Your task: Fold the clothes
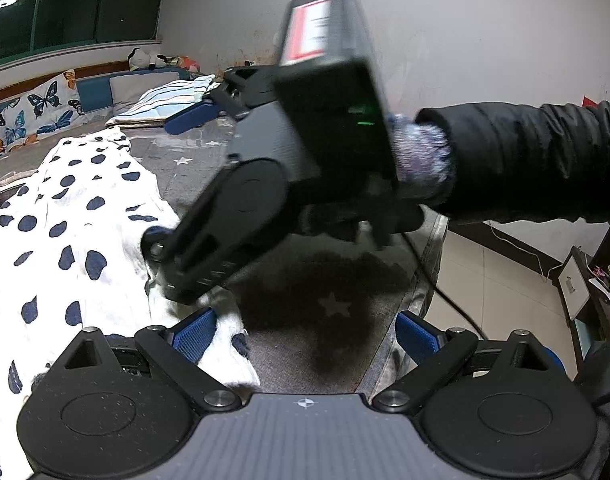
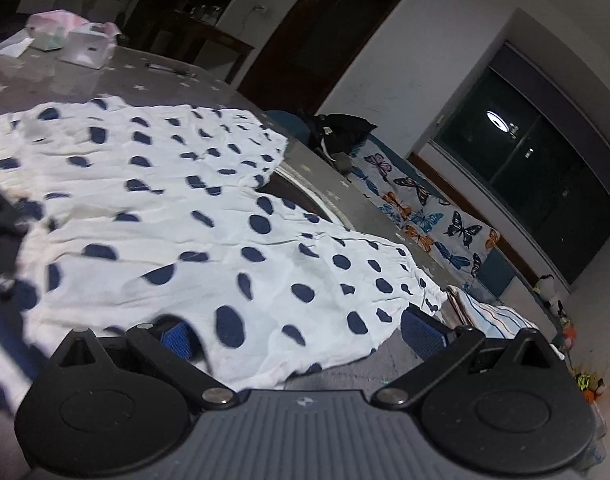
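A white garment with dark blue spots (image 2: 193, 216) lies spread on the grey star-patterned table (image 2: 85, 76); it also shows at the left in the left wrist view (image 1: 65, 216). My left gripper (image 1: 305, 334) is open, its left pad just over the garment's near edge. My right gripper (image 2: 297, 334) is open over the garment's near edge, with cloth between its blue pads. In the left wrist view the right gripper's body (image 1: 289, 148) fills the middle, held by a hand in a dark sleeve, its fingers apart above the garment.
The table's right edge (image 1: 433, 264) drops to a tiled floor (image 1: 497, 280). A butterfly-print cushion (image 2: 425, 220) and folded striped cloth (image 2: 493, 316) lie beyond the table. White boxes and tissue (image 2: 85, 44) sit at the table's far side.
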Motion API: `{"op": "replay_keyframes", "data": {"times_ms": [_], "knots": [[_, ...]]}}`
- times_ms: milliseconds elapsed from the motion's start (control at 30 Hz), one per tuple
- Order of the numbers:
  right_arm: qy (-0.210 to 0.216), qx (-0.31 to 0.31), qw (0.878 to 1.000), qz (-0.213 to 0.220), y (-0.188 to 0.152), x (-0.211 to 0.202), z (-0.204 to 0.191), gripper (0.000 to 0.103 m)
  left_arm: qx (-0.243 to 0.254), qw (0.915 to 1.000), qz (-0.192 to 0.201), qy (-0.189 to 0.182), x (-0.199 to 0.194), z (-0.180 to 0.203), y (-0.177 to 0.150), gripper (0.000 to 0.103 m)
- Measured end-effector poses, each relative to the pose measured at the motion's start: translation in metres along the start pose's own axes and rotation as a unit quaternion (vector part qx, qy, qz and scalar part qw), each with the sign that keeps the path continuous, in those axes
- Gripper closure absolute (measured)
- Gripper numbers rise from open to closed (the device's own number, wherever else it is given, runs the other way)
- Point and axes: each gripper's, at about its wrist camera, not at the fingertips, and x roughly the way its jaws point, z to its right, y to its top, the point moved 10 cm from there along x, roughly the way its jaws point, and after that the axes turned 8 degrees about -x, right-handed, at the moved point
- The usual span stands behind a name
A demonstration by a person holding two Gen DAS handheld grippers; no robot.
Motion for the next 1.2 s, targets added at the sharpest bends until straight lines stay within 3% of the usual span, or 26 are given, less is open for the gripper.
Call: {"op": "replay_keyframes", "data": {"times_ms": [267,367,600,933,1100,1200], "knots": [[0.029,0.012,0.999,-0.009,-0.002,-0.031,0.004,0.000,-0.002,1.0000,0.001,-0.002,0.000,-0.001,0.000,0.005],[0.060,0.034,0.997,-0.021,-0.005,-0.035,0.008,0.000,0.000,1.0000,0.002,-0.002,0.000,-0.001,0.000,0.005],[0.079,0.048,0.995,-0.034,-0.013,-0.007,-0.003,0.000,0.000,1.0000,0.001,-0.001,0.001,0.000,-0.001,0.006],[0.038,0.080,0.996,-0.002,-0.008,0.020,0.008,0.000,0.002,1.0000,0.001,-0.001,0.001,0.001,-0.001,0.005],[-0.006,0.096,0.995,-0.023,-0.012,0.033,0.021,0.000,0.003,1.0000,0.001,0.001,0.001,0.002,-0.001,0.005],[0.006,0.101,0.995,-0.020,-0.013,0.032,0.022,0.000,0.004,1.0000,0.002,0.000,0.001,0.002,-0.002,0.005]]}}
